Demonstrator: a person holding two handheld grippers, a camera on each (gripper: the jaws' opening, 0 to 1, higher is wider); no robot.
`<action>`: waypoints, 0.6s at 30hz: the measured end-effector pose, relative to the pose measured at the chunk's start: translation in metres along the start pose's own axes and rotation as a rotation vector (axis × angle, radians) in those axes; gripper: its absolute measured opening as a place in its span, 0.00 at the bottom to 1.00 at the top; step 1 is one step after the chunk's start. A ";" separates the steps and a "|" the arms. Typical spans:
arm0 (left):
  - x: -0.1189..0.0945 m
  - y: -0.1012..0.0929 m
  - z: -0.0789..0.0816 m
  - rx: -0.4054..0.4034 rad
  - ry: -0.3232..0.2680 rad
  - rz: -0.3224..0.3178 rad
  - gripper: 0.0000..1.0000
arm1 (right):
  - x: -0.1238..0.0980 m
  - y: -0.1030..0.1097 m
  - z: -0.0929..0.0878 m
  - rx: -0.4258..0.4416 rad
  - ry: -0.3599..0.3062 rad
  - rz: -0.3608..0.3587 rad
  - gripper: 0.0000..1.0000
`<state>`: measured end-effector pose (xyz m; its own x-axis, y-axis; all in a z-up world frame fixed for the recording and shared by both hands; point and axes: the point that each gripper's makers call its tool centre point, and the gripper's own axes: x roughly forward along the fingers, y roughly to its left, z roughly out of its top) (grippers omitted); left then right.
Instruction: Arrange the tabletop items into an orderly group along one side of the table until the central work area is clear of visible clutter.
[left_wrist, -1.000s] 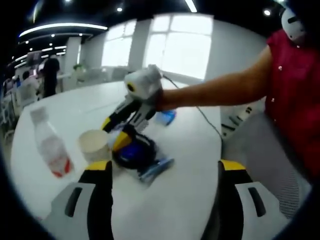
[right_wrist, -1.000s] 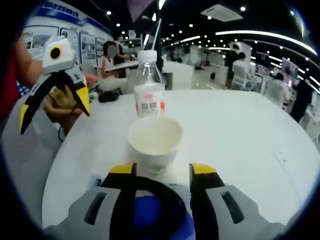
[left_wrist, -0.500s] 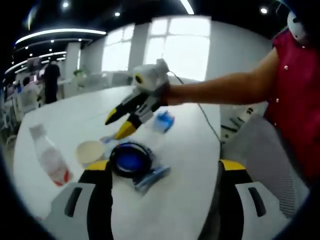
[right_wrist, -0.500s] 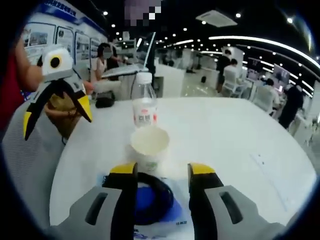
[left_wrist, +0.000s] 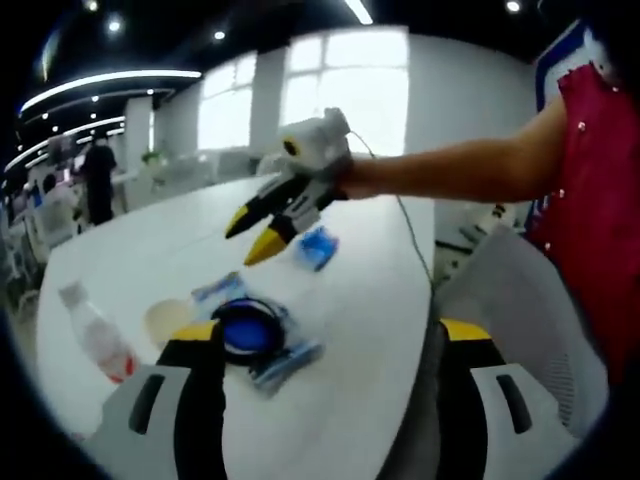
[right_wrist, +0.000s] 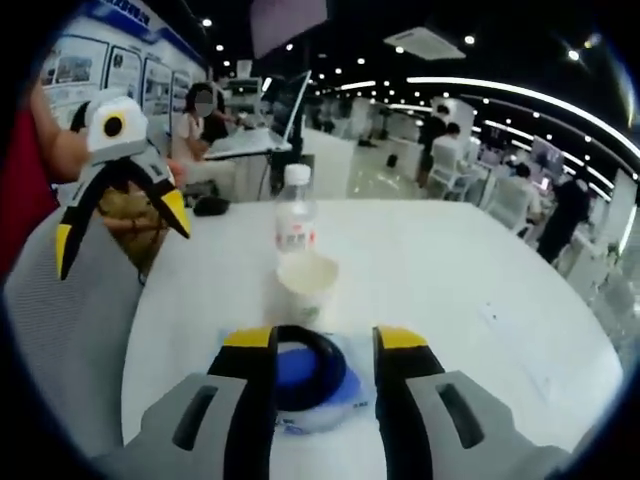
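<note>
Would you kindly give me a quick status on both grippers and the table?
Left gripper open, empty. Right gripper open, empty, above table. Black ring on blue pack, paper cup, bottle clustered, ungrasped.

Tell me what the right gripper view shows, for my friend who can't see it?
Open yellow-tipped tongs hover over a black ring with a blue middle on a white table. Behind it stand a paper cup and a water bottle. The other tongs hang open at the left.

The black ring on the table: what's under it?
The ring lies on a blue packet in clear wrap, whose edges stick out around it. Blue shows through the ring's middle. What lies under the packet is covered.
</note>
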<state>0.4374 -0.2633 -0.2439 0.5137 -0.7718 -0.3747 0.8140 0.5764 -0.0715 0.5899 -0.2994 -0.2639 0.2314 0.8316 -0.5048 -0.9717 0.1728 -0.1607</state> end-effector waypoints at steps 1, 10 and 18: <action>0.000 -0.003 0.000 -0.001 0.002 0.001 0.84 | -0.006 0.001 -0.003 0.006 0.002 -0.007 0.37; 0.001 -0.015 -0.007 -0.018 0.011 0.014 0.84 | -0.048 0.012 -0.038 0.097 0.034 -0.078 0.46; 0.001 -0.019 -0.007 -0.089 -0.019 0.037 0.83 | -0.080 0.023 -0.065 0.179 0.069 -0.121 0.54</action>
<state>0.4210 -0.2729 -0.2497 0.5490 -0.7540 -0.3607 0.7675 0.6256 -0.1398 0.5518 -0.3960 -0.2828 0.3430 0.7620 -0.5493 -0.9281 0.3651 -0.0732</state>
